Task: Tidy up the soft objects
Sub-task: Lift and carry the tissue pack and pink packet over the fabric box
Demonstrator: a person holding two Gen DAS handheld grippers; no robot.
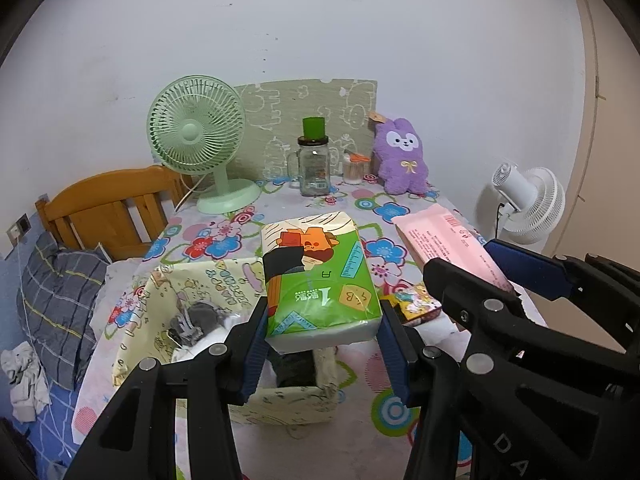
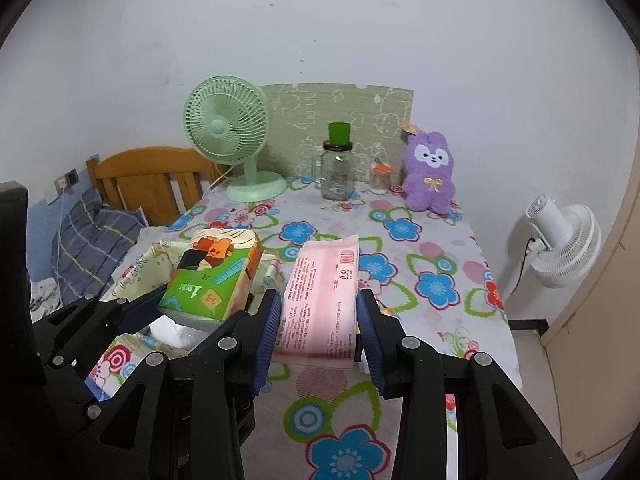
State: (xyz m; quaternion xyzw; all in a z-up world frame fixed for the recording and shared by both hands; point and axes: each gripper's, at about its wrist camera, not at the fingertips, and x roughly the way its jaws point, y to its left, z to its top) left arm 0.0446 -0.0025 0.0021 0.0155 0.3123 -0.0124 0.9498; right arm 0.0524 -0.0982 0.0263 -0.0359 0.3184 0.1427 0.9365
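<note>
Our left gripper clamps the green tissue pack just above the fabric bin; our right gripper grips the pink pack beside it. We should lower each flat, one after another.

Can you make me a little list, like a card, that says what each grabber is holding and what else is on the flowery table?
left gripper: shut on the green tissue pack, held above the fabric storage box
right gripper: shut on the pink tissue pack, above the table
box contents: dark and white soft things, unclear which
back of the table: green desk fan, glass jar with green lid, purple plush bunny
beside the table: white fan
</note>
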